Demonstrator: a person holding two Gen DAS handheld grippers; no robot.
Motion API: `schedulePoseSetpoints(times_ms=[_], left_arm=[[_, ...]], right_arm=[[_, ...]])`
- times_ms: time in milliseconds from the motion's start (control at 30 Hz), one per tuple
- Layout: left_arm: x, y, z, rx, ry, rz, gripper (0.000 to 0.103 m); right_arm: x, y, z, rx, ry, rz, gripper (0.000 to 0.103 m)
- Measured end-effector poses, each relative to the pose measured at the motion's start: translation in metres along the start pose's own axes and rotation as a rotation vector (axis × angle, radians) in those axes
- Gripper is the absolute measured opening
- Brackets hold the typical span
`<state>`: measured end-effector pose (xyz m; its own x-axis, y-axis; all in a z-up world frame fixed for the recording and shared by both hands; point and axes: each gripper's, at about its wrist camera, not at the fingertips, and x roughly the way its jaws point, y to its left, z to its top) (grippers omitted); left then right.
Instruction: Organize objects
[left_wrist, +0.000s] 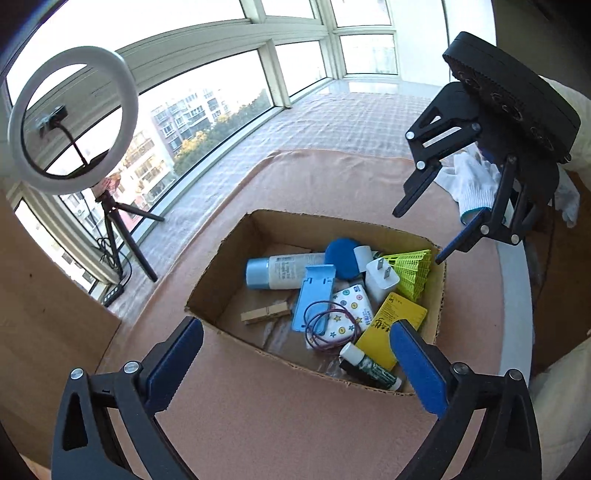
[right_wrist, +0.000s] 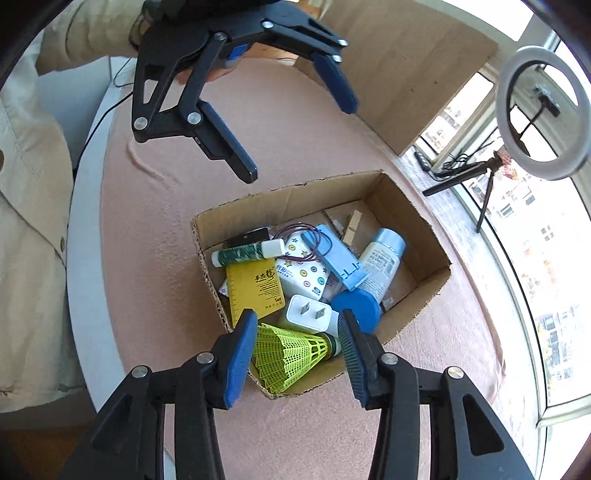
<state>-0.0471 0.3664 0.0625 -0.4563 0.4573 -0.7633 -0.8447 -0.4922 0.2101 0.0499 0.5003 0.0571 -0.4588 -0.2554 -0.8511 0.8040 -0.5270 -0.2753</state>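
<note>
While both hover spread and empty, right tool (right_wrist: 295, 347) straddles the shuttlecock (right_wrist: 291, 354) opposite left tool (right_wrist: 301, 142).

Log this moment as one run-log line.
left gripper: open, empty | right gripper: open, above shuttlecock | shuttlecock: in cardboard box corner | table: nothing left out

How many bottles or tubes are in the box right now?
2: the blue-capped white bottle lies toward the box's far side, the green white-capped tube against the near wall. Others may be hidden underneath.
</note>
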Motion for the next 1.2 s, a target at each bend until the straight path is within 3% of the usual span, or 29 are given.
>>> schedulePoseSetpoints(times_ms=[100,233,433,567,667,933,1200], left_arm=[[-0.018,0.014,-0.016,-0.086,-0.001,0.046,0.103],[-0.044,0.029,-0.039,-0.187,-0.007,0.130,0.103],[-0.098,0.068,-0.081,-0.422,-0.056,0.251,0.103],[-0.136,0.100,-0.126,-0.603,-0.063,0.331,0.103],[-0.163,0.118,-0.162,-0.694,-0.068,0.385,0.103],[-0.233,0.142,-0.233,-0.831,-0.090,0.505,0.103],[-0.270,0.152,-0.268,-0.895,-0.075,0.584,0.103]], right_arm=[[-0.011,-0.006,0.004,0.118,-0.035,-0.083,0.052],[-0.024,-0.021,0.015,0.331,-0.101,-0.203,0.078],[-0.025,-0.030,0.047,0.667,-0.149,-0.339,0.100],[-0.001,-0.024,0.082,0.876,-0.076,-0.397,0.101],[0.023,-0.009,0.118,0.947,-0.054,-0.390,0.101],[0.078,0.039,0.217,0.955,-0.033,-0.381,0.101],[0.098,0.061,0.269,0.929,-0.026,-0.349,0.101]])
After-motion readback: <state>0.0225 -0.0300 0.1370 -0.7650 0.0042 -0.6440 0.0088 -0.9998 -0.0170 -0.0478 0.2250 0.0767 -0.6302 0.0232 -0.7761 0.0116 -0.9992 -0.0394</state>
